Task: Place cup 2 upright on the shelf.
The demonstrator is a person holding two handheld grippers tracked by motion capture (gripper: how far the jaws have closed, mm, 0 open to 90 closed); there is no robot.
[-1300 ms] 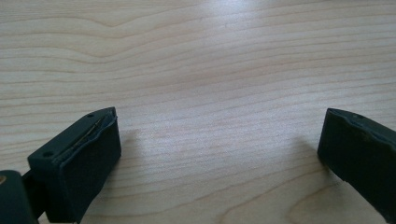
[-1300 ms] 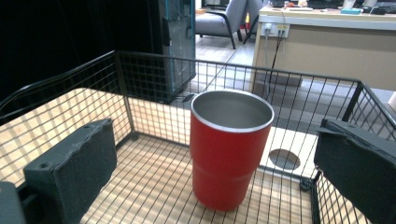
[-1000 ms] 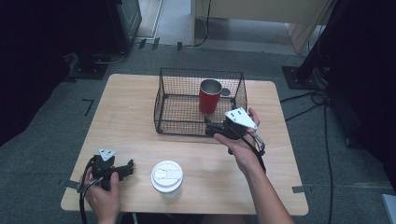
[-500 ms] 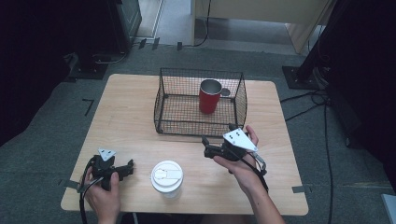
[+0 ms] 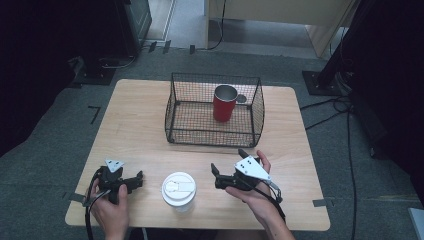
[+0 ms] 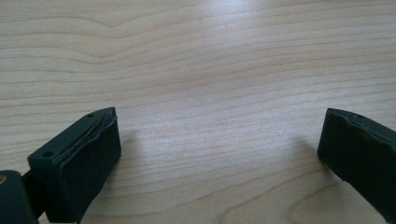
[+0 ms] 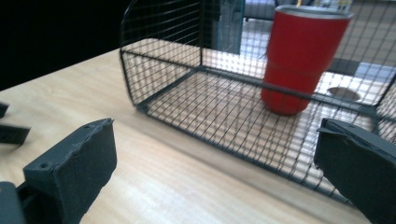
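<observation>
Grey carpet floor (image 5: pixel 60 125) all round, with black stands and cables at the edges. On it, a pale wood table (image 5: pixel 140 125), grain running across. Toward the far side of the table, a black wire basket (image 5: pixel 212 135), well beyond both pairs of jaws. Inside it, at the right rear, a red cup (image 5: pixel 224 103) standing upright, open mouth up; beside it, past the mesh, a small round mark on the wood.

Right gripper (image 5: pixel 227 164) held above the table just in front of the basket, jaws spread wide, gripping nothing and touching nothing. Seen along those jaws, the basket's near corner (image 7: pixel 140 105) between them and farther off, the cup (image 7: pixel 303 56) beyond the mesh toward the right-hand jaw.

Left gripper (image 5: pixel 136 180) low at the near left corner, held in the hand, jaws likewise wide apart and empty. Between them, bare wood (image 6: pixel 215 116) alone, with soft shadows under each pad; contact with the table cannot be told.

Smallest: a white lidded cup (image 5: pixel 179 189) upright on the table, between the two grippers, just right of the left jaws and near the right ones, touched by neither.
</observation>
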